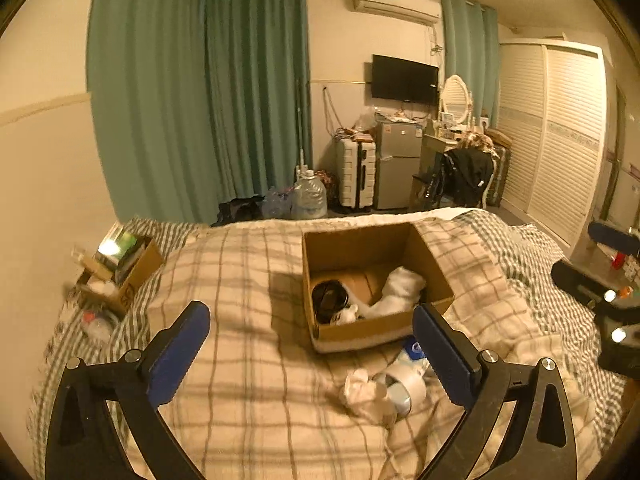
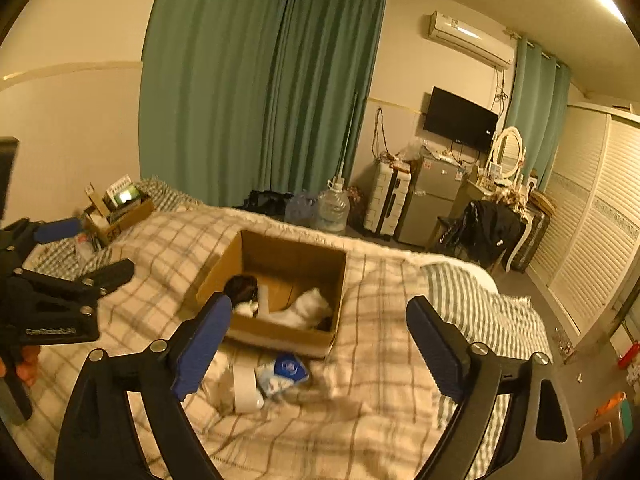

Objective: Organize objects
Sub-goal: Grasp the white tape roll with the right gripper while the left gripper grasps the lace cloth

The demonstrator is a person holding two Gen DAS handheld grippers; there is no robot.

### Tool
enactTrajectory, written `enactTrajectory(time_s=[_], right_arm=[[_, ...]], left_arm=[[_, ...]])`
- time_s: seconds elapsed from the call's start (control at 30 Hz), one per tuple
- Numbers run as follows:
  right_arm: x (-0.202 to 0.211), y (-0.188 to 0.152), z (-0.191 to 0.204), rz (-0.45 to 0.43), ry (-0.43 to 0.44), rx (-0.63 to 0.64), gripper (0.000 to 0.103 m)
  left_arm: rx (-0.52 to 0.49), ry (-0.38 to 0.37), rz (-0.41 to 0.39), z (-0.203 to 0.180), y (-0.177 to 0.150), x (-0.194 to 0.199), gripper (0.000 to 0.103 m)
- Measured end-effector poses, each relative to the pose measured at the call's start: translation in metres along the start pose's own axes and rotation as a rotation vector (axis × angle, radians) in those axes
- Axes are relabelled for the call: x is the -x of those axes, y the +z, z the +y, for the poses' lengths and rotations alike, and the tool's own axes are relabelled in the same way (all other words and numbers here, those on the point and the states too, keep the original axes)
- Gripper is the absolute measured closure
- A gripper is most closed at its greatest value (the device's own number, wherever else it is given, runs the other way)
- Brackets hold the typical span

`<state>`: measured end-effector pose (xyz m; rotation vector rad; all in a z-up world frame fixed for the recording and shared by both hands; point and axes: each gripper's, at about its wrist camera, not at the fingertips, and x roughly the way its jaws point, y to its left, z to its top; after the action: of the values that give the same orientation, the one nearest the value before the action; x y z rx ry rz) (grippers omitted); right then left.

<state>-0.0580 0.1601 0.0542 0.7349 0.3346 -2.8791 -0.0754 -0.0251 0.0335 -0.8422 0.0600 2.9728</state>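
This is a bedroom in a home. There is a bed [image 1: 248, 360] with a checked blanket, green curtains [image 1: 200, 92], a TV [image 1: 404, 79] on the wall, a small fridge [image 1: 398, 164], a suitcase [image 1: 356, 172] and a white wardrobe [image 1: 556, 136].

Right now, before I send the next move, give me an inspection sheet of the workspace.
Surface: bed with plaid blanket, rumpled.
Job's things: open cardboard box holding a white cloth and a dark round item; roll of tape, crumpled tissue and blue packet lie on the blanket outside it.
Clutter: smaller full box at the bed's far left edge.
Grippers: left gripper and right gripper open, empty.
Cables: cords on the wall by the TV.
Surroundings: green curtains, suitcase, small fridge, wardrobe.
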Motion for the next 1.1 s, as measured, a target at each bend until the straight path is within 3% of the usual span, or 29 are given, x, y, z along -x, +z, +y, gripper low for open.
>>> enactTrajectory(time_s=[0.17,0.37,0.63,0.67,0.73,0.8,1.1], right_arm=[[-0.042,-0.048,0.011,0.059,0.018,-0.031,0.010],[-0.101,-0.102,0.029,0.212,0.105,-0.026,0.010],[-0.166,-0.120,0.050,0.402,0.231,-0.040,0.011],[-0.174,-0.121,0.053,0.420,0.244,-0.045,0.016],[-0.190,-0.126,0.059,0.468,0.256,-0.040,0.035],[-0.196,-0.132,0.066,0.501,0.268,-0.019,0.074],[-0.144,-0.110,0.039,0.355,0.210,-0.039,0.075]], left_arm=[[0.039,0.045,0.041,-0.005,-0.047,-0.028,0.000],[0.028,0.104,0.213,-0.002,-0.108,-0.079,0.000],[0.072,0.133,0.287,0.012,-0.124,-0.099,0.000],[0.077,0.134,0.289,0.013,-0.124,-0.099,0.000],[0.091,0.133,0.293,0.016,-0.125,-0.101,0.000],[0.098,0.133,0.298,0.016,-0.125,-0.102,0.000],[0.055,0.113,0.305,0.002,-0.123,-0.102,0.000]])
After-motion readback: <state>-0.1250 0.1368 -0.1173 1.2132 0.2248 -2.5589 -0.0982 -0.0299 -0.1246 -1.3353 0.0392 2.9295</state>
